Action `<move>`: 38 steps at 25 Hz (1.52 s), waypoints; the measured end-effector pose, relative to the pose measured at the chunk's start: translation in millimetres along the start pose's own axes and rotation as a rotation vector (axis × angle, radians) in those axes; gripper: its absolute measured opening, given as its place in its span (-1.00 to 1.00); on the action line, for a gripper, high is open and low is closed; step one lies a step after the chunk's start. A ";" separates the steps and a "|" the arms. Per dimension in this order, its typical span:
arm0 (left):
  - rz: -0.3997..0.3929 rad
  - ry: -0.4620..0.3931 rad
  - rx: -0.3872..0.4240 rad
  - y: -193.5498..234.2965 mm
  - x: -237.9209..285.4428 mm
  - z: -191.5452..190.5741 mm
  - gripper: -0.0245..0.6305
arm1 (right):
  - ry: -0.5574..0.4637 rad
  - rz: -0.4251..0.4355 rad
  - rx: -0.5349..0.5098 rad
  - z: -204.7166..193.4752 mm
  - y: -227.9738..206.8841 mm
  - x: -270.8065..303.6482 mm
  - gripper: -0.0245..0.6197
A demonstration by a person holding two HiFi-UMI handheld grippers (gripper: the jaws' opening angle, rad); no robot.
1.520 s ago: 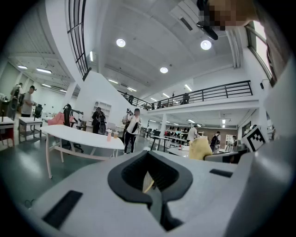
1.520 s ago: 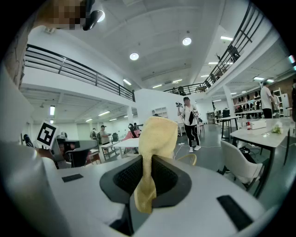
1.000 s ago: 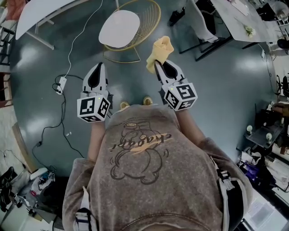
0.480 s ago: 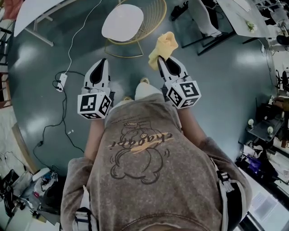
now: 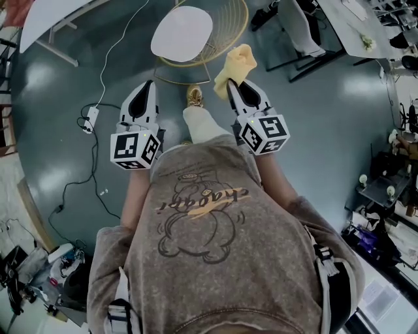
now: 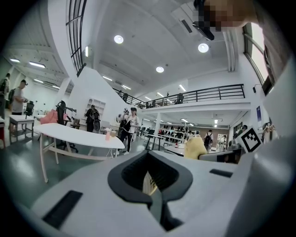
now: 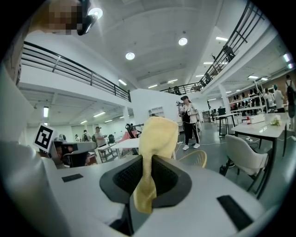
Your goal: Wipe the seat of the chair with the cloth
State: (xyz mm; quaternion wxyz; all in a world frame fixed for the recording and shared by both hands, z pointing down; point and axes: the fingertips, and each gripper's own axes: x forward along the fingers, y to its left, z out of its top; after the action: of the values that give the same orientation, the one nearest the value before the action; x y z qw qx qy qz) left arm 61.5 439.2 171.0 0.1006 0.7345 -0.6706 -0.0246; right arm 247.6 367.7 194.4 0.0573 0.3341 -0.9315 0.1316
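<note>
The chair (image 5: 181, 34) has a white seat in a gold wire frame and stands on the floor straight ahead in the head view. My right gripper (image 5: 230, 87) is shut on a yellow cloth (image 5: 236, 64), which sticks up past its tips just right of the chair. In the right gripper view the cloth (image 7: 156, 134) hangs between the jaws, with the chair's wire back (image 7: 194, 158) behind it. My left gripper (image 5: 145, 87) is shut with nothing in it, level with the right one and short of the chair. The left gripper view shows the cloth (image 6: 194, 147) off to the right.
A person's leg and shoe (image 5: 194, 98) step out between the grippers toward the chair. A cable and power adapter (image 5: 88, 121) lie on the floor at left. A white table (image 5: 59, 19) stands far left, and desks (image 5: 349, 23) with a grey chair (image 7: 245, 155) stand at right.
The person has stepped toward the chair, one foot now out in front. Both grippers moved forward with it, and the cloth stays held in the right one.
</note>
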 end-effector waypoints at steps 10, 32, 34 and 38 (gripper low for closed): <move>-0.006 0.010 0.001 41.4 64.2 7.2 -0.90 | 0.006 -0.011 0.028 7.5 -29.0 68.6 -0.71; -0.023 0.055 -0.002 112.0 247.9 63.0 -0.90 | 0.036 -0.029 0.052 75.7 -128.1 229.2 -0.71; -0.021 0.055 -0.005 115.8 265.4 66.0 -0.90 | 0.036 -0.030 0.056 79.5 -139.9 242.6 -0.71; -0.028 0.057 0.010 118.1 299.9 72.3 -0.90 | 0.039 -0.032 0.065 86.4 -163.6 266.2 -0.71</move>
State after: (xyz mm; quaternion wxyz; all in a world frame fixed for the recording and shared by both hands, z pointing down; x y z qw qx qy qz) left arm -36.8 124.6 151.2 0.1159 0.7447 -0.6572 -0.0017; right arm 145.3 60.1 197.2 0.0668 0.3481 -0.9199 0.1675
